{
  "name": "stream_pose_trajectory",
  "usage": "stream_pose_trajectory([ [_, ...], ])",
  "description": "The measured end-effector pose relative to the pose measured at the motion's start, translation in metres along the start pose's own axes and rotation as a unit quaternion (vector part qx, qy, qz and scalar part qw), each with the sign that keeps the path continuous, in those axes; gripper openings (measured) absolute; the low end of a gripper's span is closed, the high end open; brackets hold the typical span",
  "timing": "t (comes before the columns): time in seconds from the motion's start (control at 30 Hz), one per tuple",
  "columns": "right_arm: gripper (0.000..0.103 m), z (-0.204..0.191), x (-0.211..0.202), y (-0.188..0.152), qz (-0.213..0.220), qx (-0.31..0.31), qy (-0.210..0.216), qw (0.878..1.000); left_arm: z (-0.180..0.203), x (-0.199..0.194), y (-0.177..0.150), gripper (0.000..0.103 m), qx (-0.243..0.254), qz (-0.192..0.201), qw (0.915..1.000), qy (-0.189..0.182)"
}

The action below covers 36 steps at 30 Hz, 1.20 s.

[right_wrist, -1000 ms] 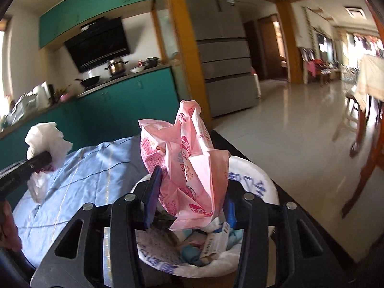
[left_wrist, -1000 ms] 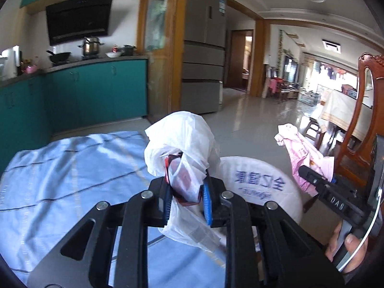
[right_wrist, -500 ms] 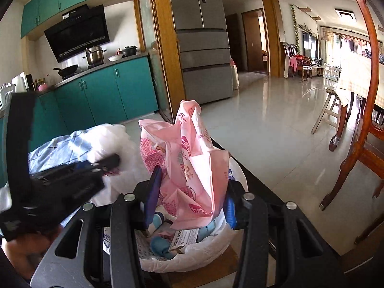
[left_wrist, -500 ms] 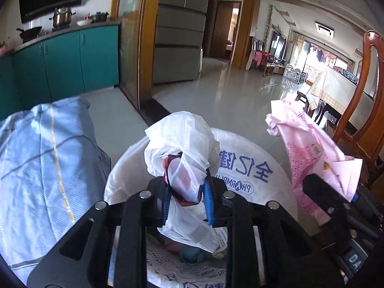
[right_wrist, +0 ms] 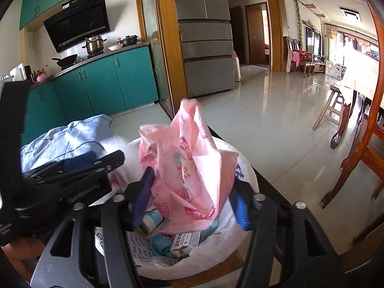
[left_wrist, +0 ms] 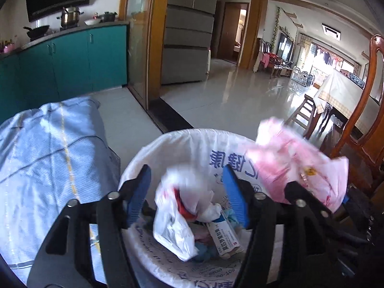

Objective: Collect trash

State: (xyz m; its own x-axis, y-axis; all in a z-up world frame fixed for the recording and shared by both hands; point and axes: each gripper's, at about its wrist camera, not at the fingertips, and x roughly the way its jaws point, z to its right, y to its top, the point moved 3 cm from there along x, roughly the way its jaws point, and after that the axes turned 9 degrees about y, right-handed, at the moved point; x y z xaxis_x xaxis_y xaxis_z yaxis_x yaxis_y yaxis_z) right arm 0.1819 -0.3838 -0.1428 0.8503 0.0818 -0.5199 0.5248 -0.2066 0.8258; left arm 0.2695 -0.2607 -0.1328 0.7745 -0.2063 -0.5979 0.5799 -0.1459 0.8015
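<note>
My left gripper (left_wrist: 184, 170) hangs over a bin lined with a white bag printed in blue (left_wrist: 216, 144). Its jaws are opening wide, and a crumpled white plastic bag (left_wrist: 177, 206) sits loose between them, blurred, sinking onto the trash inside. In the right wrist view my right gripper (right_wrist: 194, 196) is also over the bin (right_wrist: 242, 168). Its jaws are opening with a pink printed plastic bag (right_wrist: 189, 168) standing between them, and a gap shows at the right pad. The pink bag (left_wrist: 295, 165) appears at the right of the left wrist view. The left gripper (right_wrist: 96, 168) is seen at the left.
A small printed carton (left_wrist: 223, 235) and blue scraps lie in the bin. A table under a light blue cloth (left_wrist: 48, 156) is at the left. A wooden chair (left_wrist: 369, 120) stands close on the right. Beyond are teal cabinets (right_wrist: 100, 88), a grey fridge (right_wrist: 206, 48) and shiny tiled floor (right_wrist: 276, 110).
The left gripper came from above the blue cloth to above the bin, then its jaws spread and the white bag slipped down out of them. The right jaws widened around the pink bag.
</note>
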Motion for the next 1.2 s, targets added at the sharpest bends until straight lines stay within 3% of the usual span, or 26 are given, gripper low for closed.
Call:
stream_pose_trajectory([
  [0.1,0.064,-0.004,0.01,0.001,-0.013,-0.004,0.003,1.0,-0.013,-0.019,0.001,0.069,-0.005,0.016,0.9997,0.019],
  [0.2,0.074,-0.01,0.011,0.003,-0.01,-0.015,0.003,1.0,-0.029,-0.04,-0.001,0.07,-0.009,0.029,0.9986,0.044],
  [0.27,0.084,-0.016,0.005,0.005,0.007,-0.026,0.006,1.0,-0.044,-0.057,-0.004,0.072,-0.011,0.041,0.9969,0.067],
  [0.47,0.095,-0.027,-0.03,0.002,0.067,-0.043,0.017,0.997,-0.087,-0.117,-0.015,0.077,-0.02,0.07,0.9896,0.124],
  [0.67,0.1,-0.058,-0.091,-0.026,0.073,-0.014,0.055,0.996,-0.134,-0.204,-0.041,0.089,-0.021,0.101,0.9792,0.175],
  [0.8,0.1,-0.104,-0.14,-0.032,0.068,-0.053,0.058,0.995,-0.153,-0.258,-0.059,0.1,-0.023,0.12,0.9736,0.193],
  [0.97,0.1,-0.16,-0.187,-0.028,0.084,-0.124,0.02,0.989,-0.171,-0.314,-0.077,0.1,-0.047,0.131,0.9687,0.206],
  [1.2,0.1,-0.207,-0.212,-0.038,0.085,-0.156,0.029,0.984,-0.197,-0.358,-0.088,0.1,-0.082,0.158,0.9546,0.239],
])
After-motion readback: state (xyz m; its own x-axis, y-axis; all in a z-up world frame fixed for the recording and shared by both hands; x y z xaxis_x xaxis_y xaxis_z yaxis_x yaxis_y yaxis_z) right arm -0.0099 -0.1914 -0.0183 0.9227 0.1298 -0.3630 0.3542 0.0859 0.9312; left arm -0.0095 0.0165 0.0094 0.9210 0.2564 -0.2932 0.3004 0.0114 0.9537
